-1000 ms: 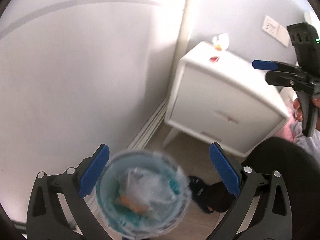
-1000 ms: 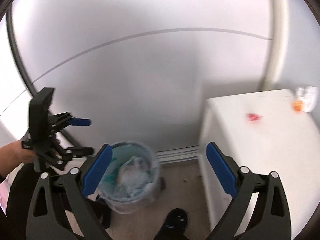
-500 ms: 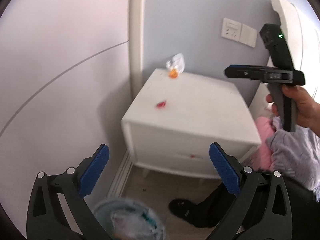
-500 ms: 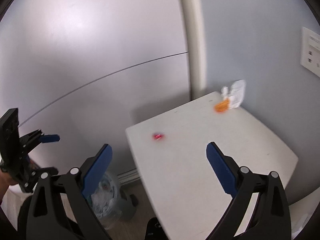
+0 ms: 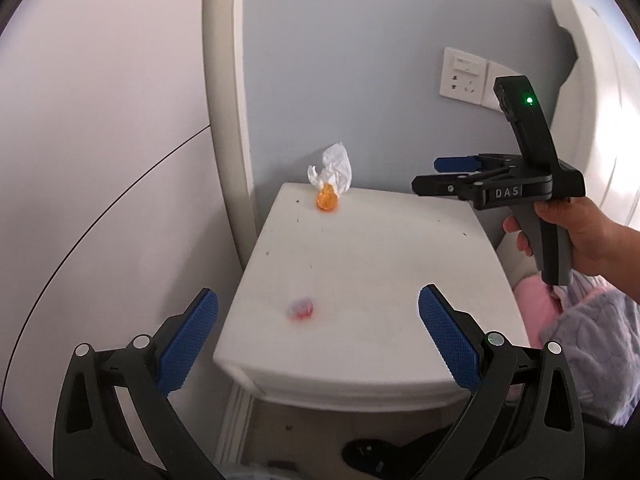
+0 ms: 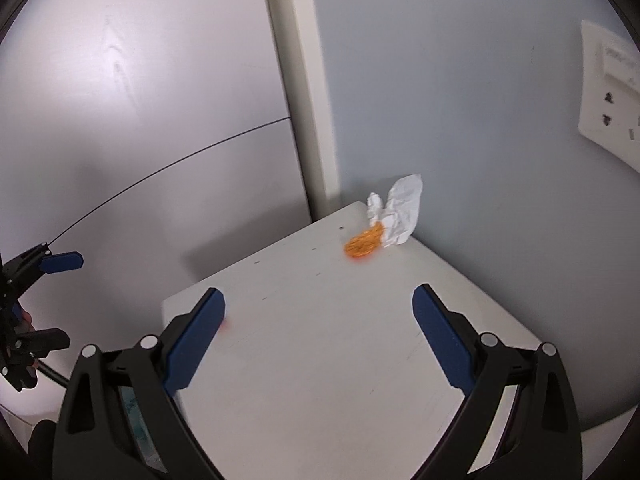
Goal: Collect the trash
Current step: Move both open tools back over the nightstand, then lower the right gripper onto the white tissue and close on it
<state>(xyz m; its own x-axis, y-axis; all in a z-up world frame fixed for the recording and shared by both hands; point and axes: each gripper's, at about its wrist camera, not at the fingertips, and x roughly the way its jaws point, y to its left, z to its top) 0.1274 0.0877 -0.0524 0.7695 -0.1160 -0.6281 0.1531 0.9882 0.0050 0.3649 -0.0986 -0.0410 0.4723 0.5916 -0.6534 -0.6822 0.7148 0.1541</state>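
A: Trash count on the bench (image 5: 380, 264): three pieces visible. A crumpled white paper (image 5: 336, 168) at the far corner against the wall, an orange scrap (image 5: 327, 201) touching its near side, and a small red scrap (image 5: 302, 308) alone near the front left edge, well apart from the other two.

B: Confirmed from the right wrist view for the paper (image 6: 402, 210) and the orange scrap (image 6: 364, 243). The red one shows there only as a blur behind a finger of the tongs. Anything in hand?

A: No. Left tongs (image 5: 316, 344) wide, nothing between the pads, hovering off the front of the bench, with the red scrap in line between them. Right tongs (image 6: 318, 338) also wide and empty, over the middle of the bench and facing the far corner.

B: Bin?

A: Not clearly in view. A bluish blur at the bottom edge of the left view, below the bench, might be it; cannot tell.

B: Progress, then?

A: Judgement: the bench is wholly uncleared. All three pieces remain to be gripped and carried off. The red scrap looks the likelier first pick for the left, the paper and orange scrap for the right.
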